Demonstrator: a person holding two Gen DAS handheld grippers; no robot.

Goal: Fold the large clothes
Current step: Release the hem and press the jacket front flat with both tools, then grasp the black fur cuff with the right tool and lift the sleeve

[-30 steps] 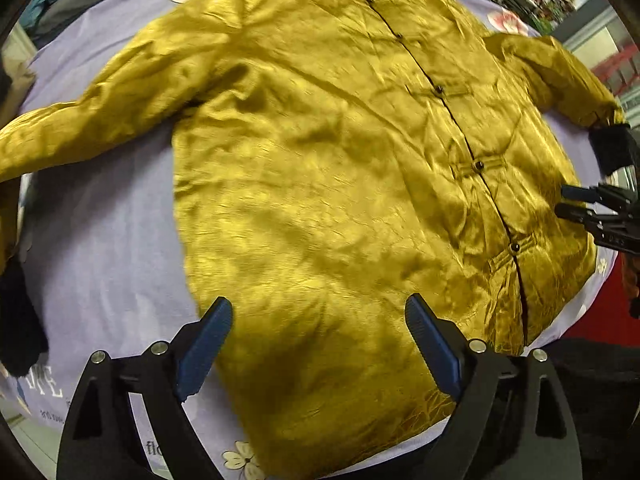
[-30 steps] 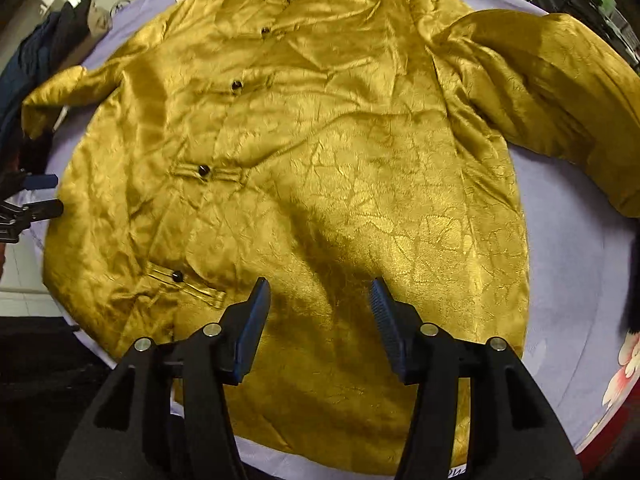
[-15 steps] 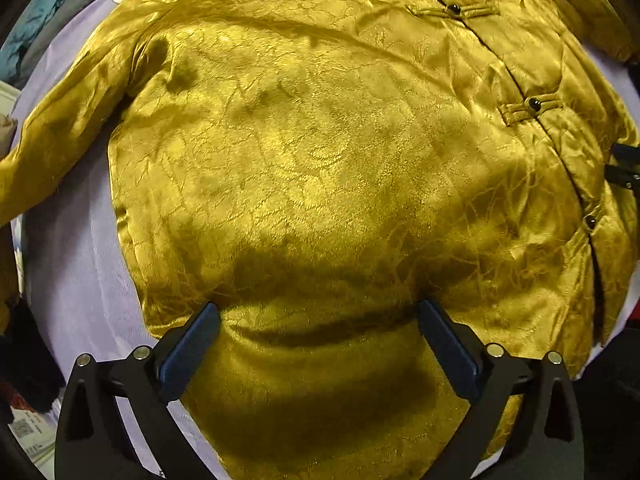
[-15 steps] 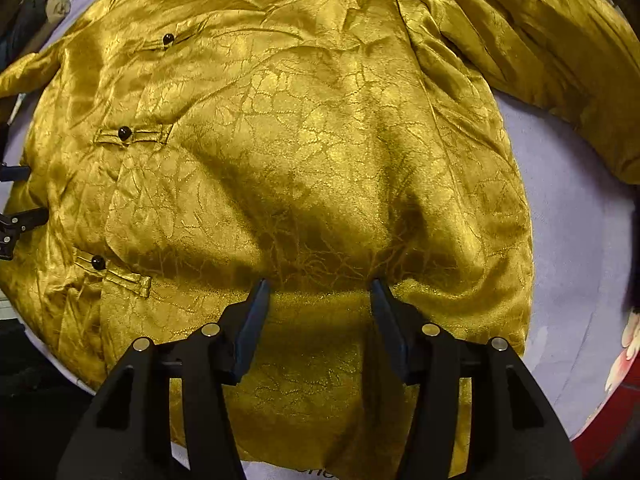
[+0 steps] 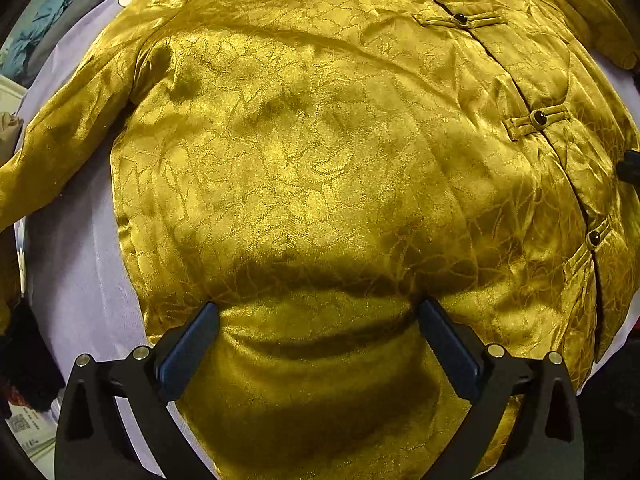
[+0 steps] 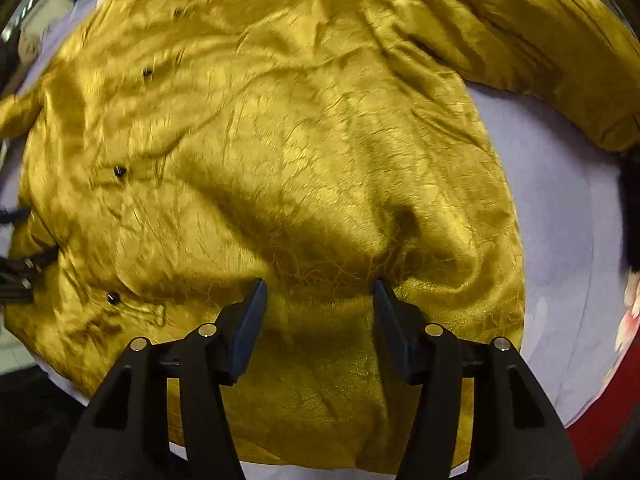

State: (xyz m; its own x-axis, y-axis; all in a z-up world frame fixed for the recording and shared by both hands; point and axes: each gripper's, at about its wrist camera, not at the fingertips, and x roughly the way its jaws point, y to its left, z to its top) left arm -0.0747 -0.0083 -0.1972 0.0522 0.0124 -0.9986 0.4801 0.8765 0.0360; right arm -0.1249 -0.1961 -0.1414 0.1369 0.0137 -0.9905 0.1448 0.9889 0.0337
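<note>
A large gold satin jacket [image 5: 320,160] with black knot buttons lies face up and spread flat on a lavender sheet [image 5: 76,280]; it also fills the right wrist view [image 6: 300,160]. My left gripper [image 5: 316,312] is open, its fingertips pressing down into the fabric near the jacket's lower hem on its left half. My right gripper [image 6: 318,284] is open, fingertips pressing into the fabric near the hem on the other half. Each gripper shows at the edge of the other's view. One sleeve [image 5: 60,148] stretches left, the other [image 6: 540,60] right.
The sheet's bare part [image 6: 560,240] lies right of the jacket, with a floral print at its edge. Dark clothes [image 5: 24,360] hang at the left edge. A dark cuff [image 6: 632,208] sits at the far right. The table edge runs just below the hem.
Both grippers have dropped lower and closer to the jacket, from hovering above the hem to pressing into the fabric. The right view is blurred by motion.
</note>
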